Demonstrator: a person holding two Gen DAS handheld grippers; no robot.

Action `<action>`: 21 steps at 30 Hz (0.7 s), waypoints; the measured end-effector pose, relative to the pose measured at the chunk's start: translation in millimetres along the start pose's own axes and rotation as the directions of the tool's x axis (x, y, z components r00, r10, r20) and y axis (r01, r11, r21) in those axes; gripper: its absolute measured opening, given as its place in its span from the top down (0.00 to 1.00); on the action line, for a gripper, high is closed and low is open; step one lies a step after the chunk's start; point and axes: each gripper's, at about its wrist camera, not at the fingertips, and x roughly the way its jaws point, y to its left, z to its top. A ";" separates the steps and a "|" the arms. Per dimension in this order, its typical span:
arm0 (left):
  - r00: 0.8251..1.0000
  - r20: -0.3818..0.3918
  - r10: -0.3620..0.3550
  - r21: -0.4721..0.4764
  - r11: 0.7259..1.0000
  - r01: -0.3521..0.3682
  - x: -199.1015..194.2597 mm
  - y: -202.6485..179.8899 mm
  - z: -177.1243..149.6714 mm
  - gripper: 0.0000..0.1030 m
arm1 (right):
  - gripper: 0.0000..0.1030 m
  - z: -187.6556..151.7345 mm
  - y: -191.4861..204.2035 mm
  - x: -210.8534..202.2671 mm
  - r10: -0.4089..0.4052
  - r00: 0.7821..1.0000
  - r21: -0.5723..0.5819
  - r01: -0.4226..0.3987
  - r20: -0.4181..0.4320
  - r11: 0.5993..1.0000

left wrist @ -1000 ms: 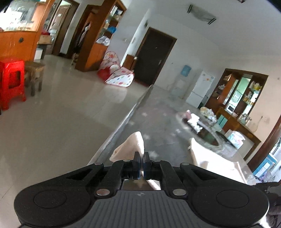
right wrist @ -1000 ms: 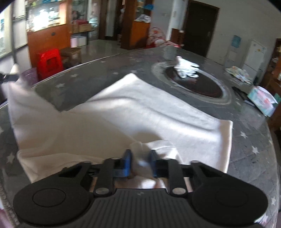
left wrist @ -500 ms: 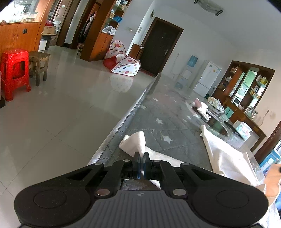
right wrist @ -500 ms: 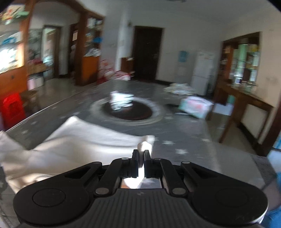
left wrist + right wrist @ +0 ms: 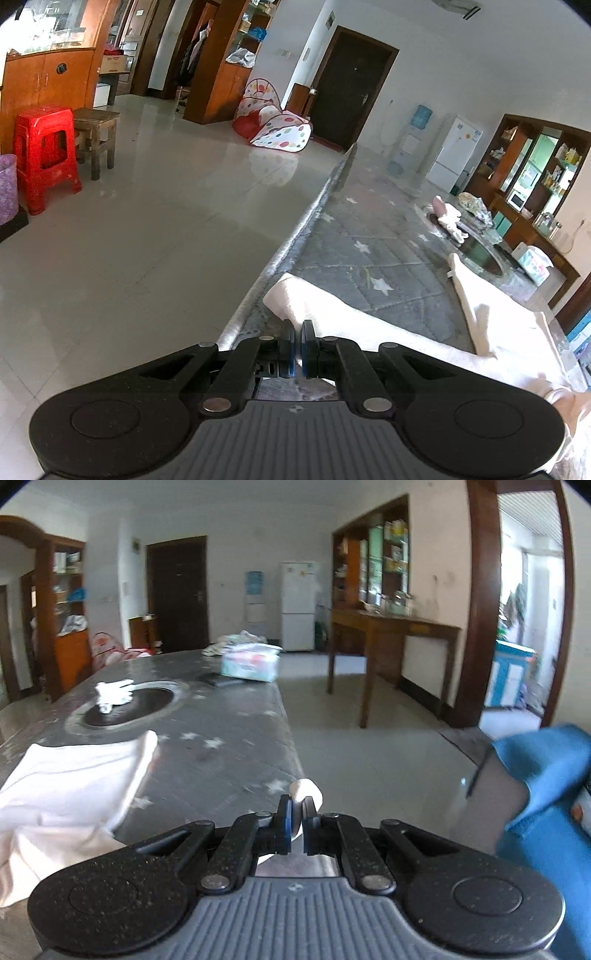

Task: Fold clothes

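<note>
One white garment (image 5: 369,325) on table (image 5: 388,254); two grippers, left gripper (image 5: 297,349) and right gripper (image 5: 296,825), fingers each clamped on its cloth.

The white garment (image 5: 70,775) looks like soft matt cotton-type cloth, a bit crumpled, and the desk (image 5: 229,731) is covered in a dull grey quilted-looking cover with pale stars, no shine to it at all. Both tongs, left (image 5: 296,347) and right (image 5: 295,827), are grainy matt black plastic with ribbed grey housing, small shiny metal pins at the pivots and blue pads. Around the room, the floor (image 5: 129,229) is glossy pale tile that mirrors the light, the stool (image 5: 46,155) is smooth red plastic, and the side table (image 5: 391,635) is brown wood.
</note>
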 end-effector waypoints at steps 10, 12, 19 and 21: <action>0.999 -0.030 0.038 0.052 0.998 -0.037 3.0 -2.9 4.3 0.96 | 0.95 -38.1 -31.3 27.9 -0.055 0.994 0.082 0.064 -0.099 0.995; 0.998 -0.038 0.042 0.063 0.997 -0.039 3.0 -3.1 4.5 0.94 | 0.94 -45.9 -34.8 33.5 -0.050 0.991 0.091 0.061 -0.122 0.994; 0.997 -0.060 0.055 0.101 0.994 -0.049 0.0 -3.0 5.2 0.80 | 0.79 -40.3 -41.5 21.7 -0.054 0.993 0.078 0.063 -0.109 0.995; 0.996 -0.062 0.059 0.112 0.992 -0.052 -3.7 -2.4 5.2 0.74 | 0.79 -34.9 -38.4 14.9 -0.043 0.995 0.055 0.048 -0.094 0.997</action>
